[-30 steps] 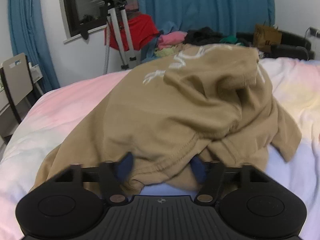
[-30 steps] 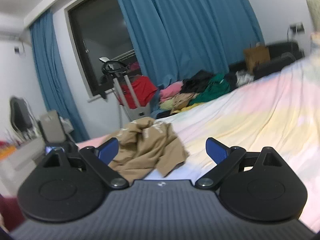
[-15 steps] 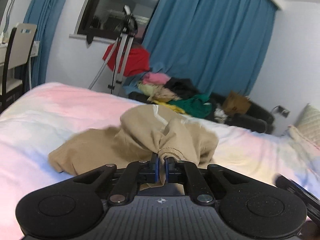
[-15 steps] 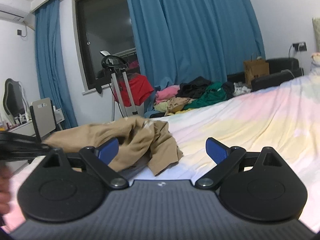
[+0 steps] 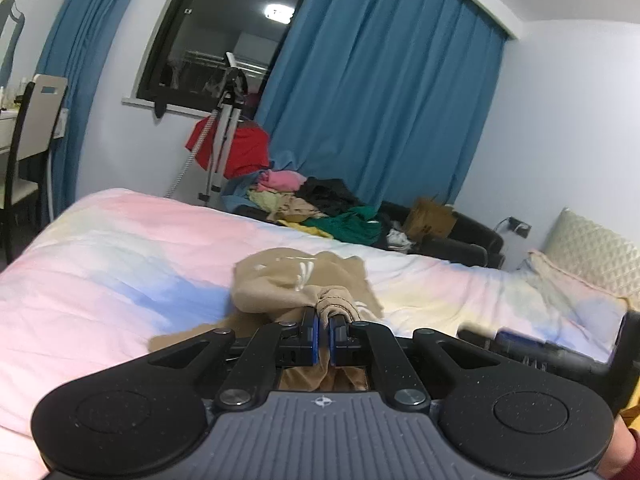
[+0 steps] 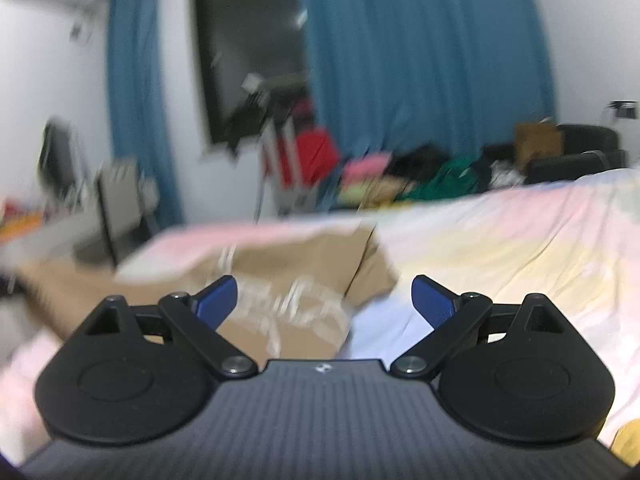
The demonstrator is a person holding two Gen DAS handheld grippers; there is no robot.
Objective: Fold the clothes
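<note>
A tan T-shirt [image 5: 280, 284] with white print lies crumpled on the pastel bedsheet [image 5: 120, 264]. My left gripper [image 5: 323, 330] is shut on a bunched hem of the shirt, which hangs from its blue pads and trails onto the bed. In the blurred right wrist view the same tan T-shirt [image 6: 304, 280] spreads out just beyond my right gripper [image 6: 324, 302], which is open with nothing between its fingers. The right gripper's black body [image 5: 560, 354] shows at the lower right of the left wrist view.
A pile of mixed clothes [image 5: 316, 208] sits on a dark sofa [image 5: 460, 236] beyond the bed, with a cardboard box [image 5: 432, 216]. A tripod with a red garment [image 5: 232, 148] stands by the window. A chair [image 5: 28, 136] is left, a pillow [image 5: 592, 252] right.
My left gripper closed on the shirt's hem and lifted it, dragging the shirt. The right gripper stayed open and swung closer to the shirt, its view now blurred by motion.
</note>
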